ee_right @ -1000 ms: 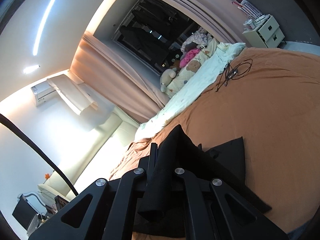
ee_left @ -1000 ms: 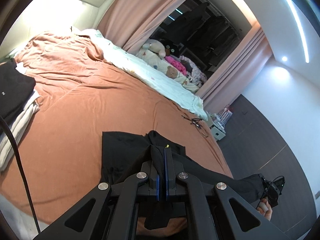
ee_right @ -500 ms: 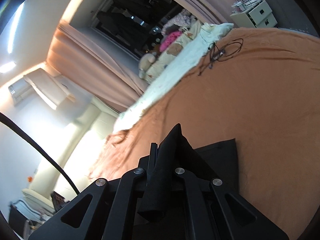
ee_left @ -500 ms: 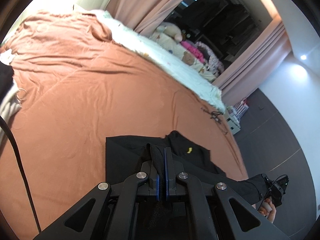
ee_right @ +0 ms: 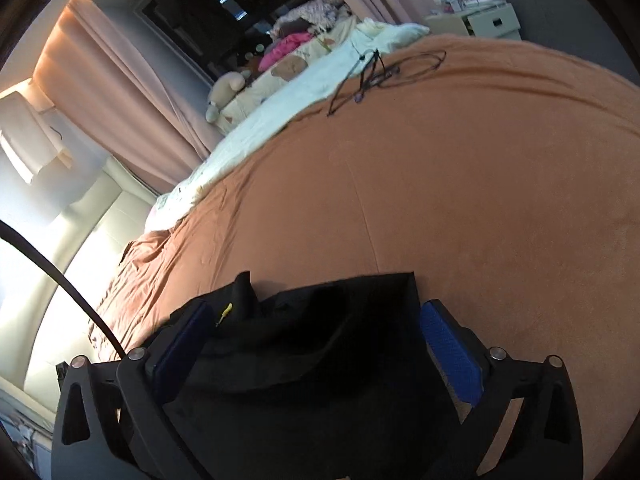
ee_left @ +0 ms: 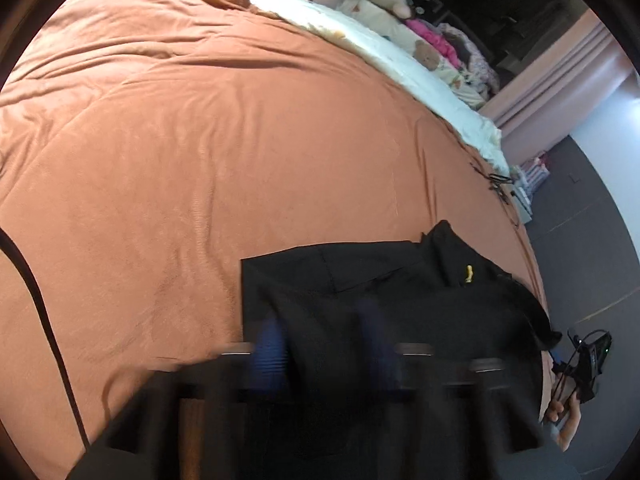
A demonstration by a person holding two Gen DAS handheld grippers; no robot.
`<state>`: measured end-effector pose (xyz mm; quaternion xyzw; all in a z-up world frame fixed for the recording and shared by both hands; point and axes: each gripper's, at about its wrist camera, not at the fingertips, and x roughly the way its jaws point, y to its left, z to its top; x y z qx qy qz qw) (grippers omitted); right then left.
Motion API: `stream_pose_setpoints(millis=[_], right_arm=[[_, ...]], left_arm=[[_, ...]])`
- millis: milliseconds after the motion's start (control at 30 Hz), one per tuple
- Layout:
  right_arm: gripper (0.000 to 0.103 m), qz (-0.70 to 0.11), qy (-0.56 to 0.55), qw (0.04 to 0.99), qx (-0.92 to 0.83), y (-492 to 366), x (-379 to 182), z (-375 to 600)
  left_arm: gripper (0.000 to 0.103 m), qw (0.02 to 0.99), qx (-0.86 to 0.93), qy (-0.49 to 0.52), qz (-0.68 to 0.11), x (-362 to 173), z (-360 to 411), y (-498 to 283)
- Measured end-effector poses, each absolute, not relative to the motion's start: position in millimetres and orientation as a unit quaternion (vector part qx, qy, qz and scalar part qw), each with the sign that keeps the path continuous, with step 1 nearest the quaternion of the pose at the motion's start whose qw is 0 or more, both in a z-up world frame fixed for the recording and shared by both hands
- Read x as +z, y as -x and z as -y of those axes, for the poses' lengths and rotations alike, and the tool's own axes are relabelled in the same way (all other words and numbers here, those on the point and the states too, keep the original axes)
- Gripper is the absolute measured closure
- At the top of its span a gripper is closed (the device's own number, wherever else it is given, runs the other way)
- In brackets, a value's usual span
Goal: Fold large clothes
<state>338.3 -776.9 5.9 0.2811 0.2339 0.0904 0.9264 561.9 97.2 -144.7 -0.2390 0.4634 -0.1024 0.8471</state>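
Note:
A black garment (ee_left: pixel 384 292) lies folded on the orange bedspread (ee_left: pixel 200 152), a small yellow tag (ee_left: pixel 469 273) showing near its collar. My left gripper (ee_left: pixel 324 344) is blurred just above its near edge. Its jaws are opening, blue pads (ee_left: pixel 272 354) apart, with loose cloth between them. In the right wrist view the same garment (ee_right: pixel 320 352) rests between the wide-apart pads (ee_right: pixel 448 350) of my right gripper (ee_right: pixel 316 308). That gripper's jaws are opening too, and nothing presses on the cloth. The right gripper (ee_left: pixel 588 360) and the hand (ee_left: pixel 564 420) holding it show at the bed's edge.
A cream blanket (ee_left: pixel 400 68) with plush toys (ee_left: pixel 426 54) runs along the far side of the bed. A tangle of black cable (ee_right: pixel 384 72) lies on the bedspread near a white drawer unit (ee_right: pixel 488 20). Pink curtains (ee_right: pixel 120 92) hang behind. Grey floor (ee_left: pixel 580 216) borders the bed.
Both grippers were shut on the black garment and now stand with jaws apart. The garment has come down flat on the bedspread. The left view has dropped closer to the bed.

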Motion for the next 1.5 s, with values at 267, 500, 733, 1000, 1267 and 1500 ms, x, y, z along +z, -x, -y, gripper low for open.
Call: stream_pose_setpoints(millis=[267,500,733,1000,1267,1500], right_arm=[[0.0,-0.258,-0.231,0.936,0.07,-315,29,762],[0.0,-0.335,-0.162,0.926,0.059,-352,28,755],[0.0,-0.378,-0.173,0.906,0.079,-399,32,756],[0.062,-0.373,-0.171,0.905,0.114,-440,51,747],[0.102,-0.303,-0.18,0.928,0.121,-410,90,749],[0.102,-0.26,-0.16,0.947,0.101,-379,107,738]], left_arm=[[0.02,0.862,-0.083,0.185,-0.465,-129,-98,-548],[0.02,0.861,-0.074,0.145,-0.482,-143,-103,-560],[0.027,0.863,-0.102,0.105,-0.484,-158,-92,-598],[0.096,0.865,-0.12,0.067,-0.483,-162,-65,-628],[0.099,0.892,-0.119,0.059,-0.432,-125,-61,-620],[0.099,0.898,-0.106,0.063,-0.422,-119,-63,-629]])
